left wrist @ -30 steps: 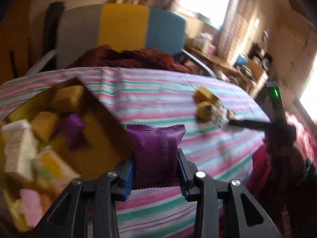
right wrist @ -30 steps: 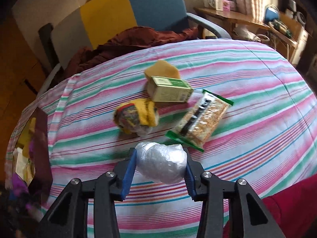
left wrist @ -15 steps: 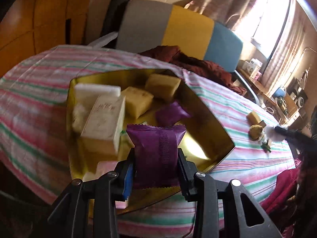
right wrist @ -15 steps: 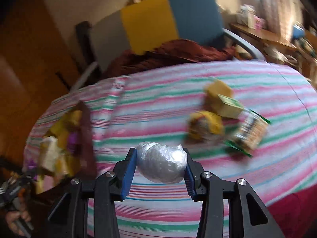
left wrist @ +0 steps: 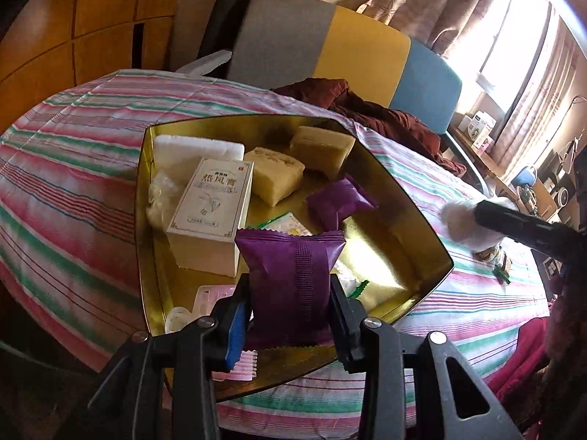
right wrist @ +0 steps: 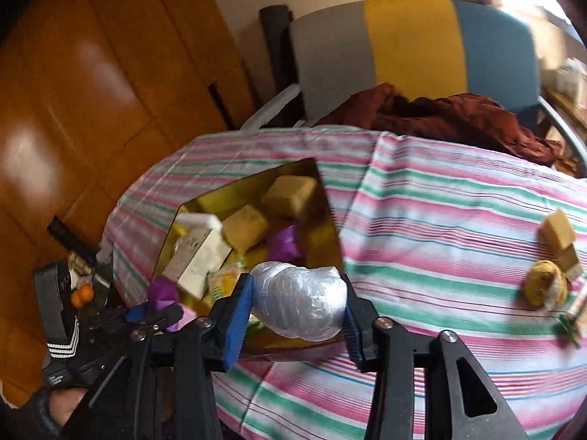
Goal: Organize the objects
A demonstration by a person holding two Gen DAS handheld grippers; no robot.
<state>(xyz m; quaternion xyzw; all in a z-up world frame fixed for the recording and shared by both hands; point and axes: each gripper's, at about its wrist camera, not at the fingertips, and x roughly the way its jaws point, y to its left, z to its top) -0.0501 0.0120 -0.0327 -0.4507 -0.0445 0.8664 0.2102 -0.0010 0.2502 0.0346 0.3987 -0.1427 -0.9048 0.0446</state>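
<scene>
The left gripper [left wrist: 290,300] is clamped on a purple packet [left wrist: 291,286], which stands upright between the two fingers, its sides pressed by the blue pads [left wrist: 234,326]. The packet hangs over the near edge of the gold tray [left wrist: 422,242], which rests on the striped tablecloth [left wrist: 73,154]. Inside the tray lie a white carton [left wrist: 211,212] with printed characters, a white foam block [left wrist: 198,148] behind it, two tan blocks [left wrist: 279,176] toward the far side, a second purple packet [left wrist: 339,201], a pink item [left wrist: 212,299] at the near corner and several smaller wrappers that are too hidden to identify. The right gripper [right wrist: 297,310] is clamped on a bundle wrapped in clear plastic [right wrist: 299,304], held crosswise between its fingers just above the tray's right edge; the same bundle appears as a white shape at the right side of the left wrist view. On the cloth well to the right of the tray remain a tan block [right wrist: 557,233], a yellow wrapped ball [right wrist: 544,288] just beside it, and a green-edged packet [right wrist: 570,324] at the frame edge. A chair [right wrist: 411,47] with grey, yellow and blue panels stands behind the table, with a dark red cloth [right wrist: 455,117] draped on its seat.
</scene>
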